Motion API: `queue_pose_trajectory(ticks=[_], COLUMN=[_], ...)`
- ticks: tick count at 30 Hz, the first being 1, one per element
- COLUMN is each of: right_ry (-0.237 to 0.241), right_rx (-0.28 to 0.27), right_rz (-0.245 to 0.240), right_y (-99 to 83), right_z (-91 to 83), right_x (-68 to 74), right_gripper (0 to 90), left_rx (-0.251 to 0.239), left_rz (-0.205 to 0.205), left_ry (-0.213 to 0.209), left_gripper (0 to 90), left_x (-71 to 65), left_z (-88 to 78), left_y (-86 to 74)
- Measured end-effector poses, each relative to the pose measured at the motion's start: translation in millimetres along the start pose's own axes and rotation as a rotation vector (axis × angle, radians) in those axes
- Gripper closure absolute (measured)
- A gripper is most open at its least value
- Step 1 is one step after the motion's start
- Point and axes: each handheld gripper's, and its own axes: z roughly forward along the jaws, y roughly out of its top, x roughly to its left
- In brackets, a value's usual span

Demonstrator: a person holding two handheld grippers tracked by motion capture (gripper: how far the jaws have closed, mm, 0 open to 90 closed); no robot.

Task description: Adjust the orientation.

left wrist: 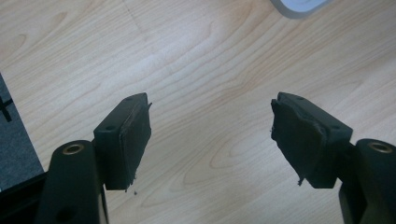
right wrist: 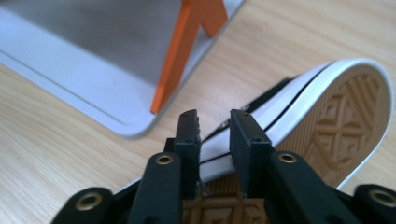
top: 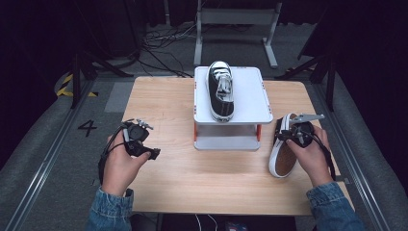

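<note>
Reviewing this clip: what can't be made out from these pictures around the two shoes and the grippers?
- Shoe on its side: its upper faces away in the high view; the right gripper covers part of the sole in the right gripper view.
- Whether the right gripper's pads touch the sole's rim: the narrow gap is too dim and close.
- Stand: its lower shelf is hidden under the top shelf, which carries the upright shoe.
- Left gripper: open over the bare table.

One black sneaker (top: 221, 90) sits atop the white rack (top: 252, 103); another sneaker (top: 282, 153) lies on its side beside the right hand-held gripper (top: 290, 134).
</note>
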Motion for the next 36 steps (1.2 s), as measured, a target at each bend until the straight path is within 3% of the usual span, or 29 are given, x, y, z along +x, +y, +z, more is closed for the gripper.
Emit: queue_pose_trajectory(ticks=[5, 10, 11, 17, 18, 23, 25, 27, 29, 30, 33, 36], right_ry=[-0.033, -0.02, -0.056, -0.081, -0.102, -0.153, -0.185, -0.195, -0.216, -0.216, -0.238, -0.22], right_rx=[0.021, -0.022, -0.027, -0.022, -0.014, 0.032, 0.073, 0.071, 0.045, -0.006, -0.033, -0.04], right_rz=[0.001, 0.058, 0.061, 0.12, 0.144, 0.178, 0.199, 0.217, 0.246, 0.297, 0.314, 0.319], right_y=[-5.0, -15.6, -21.3, -35.0, -41.2, -53.6, -61.6, -64.3, -67.9, -68.8, -67.7, -64.1], right_z=[-4.8, -15.4, -23.6, -41.0, -47.4, -58.0, -62.5, -64.5, -69.1, -73.3, -73.9, -70.8], right_x=[-7.7, -20.7, -27.0, -42.2, -47.5, -58.4, -66.0, -68.2, -72.4, -75.1, -76.9, -80.5], right_gripper=[80.6, 89.3, 90.0, 90.0, 90.0, 89.9, 85.5, 83.0, 77.0, 69.4, 62.0, 55.5], left_rx=[-0.006, -0.012, -0.012, -0.011, -0.008, -0.004, -0.004, -0.002, -0.001, 0.0, 0.0, 0.002], left_rz=[-0.001, 0.02, 0.019, 0.054, 0.066, 0.088, 0.093, 0.091, 0.094, 0.098, 0.096, 0.085], left_ry=[-0.003, -0.015, -0.019, -0.037, -0.041, -0.056, -0.057, -0.062, -0.062, -0.062, -0.059, -0.052], left_gripper=[28.9, 29.0, 29.0, 29.0, 29.0, 29.0, 28.9, 29.0, 29.0, 28.9, 28.9, 28.7], left_x=[-0.4, -2.7, -3.9, -7.8, -9.4, -13.0, -14.1, -15.6, -16.1, -16.1, -15.1, -13.1], left_z=[0.6, 5.0, 6.3, 13.0, 15.0, 20.2, 21.7, 22.8, 23.2, 23.6, 22.9, 20.8], left_y=[1.4, 11.3, 13.4, 25.7, 29.9, 37.9, 40.4, 42.6, 43.5, 43.1, 40.9, 34.6])
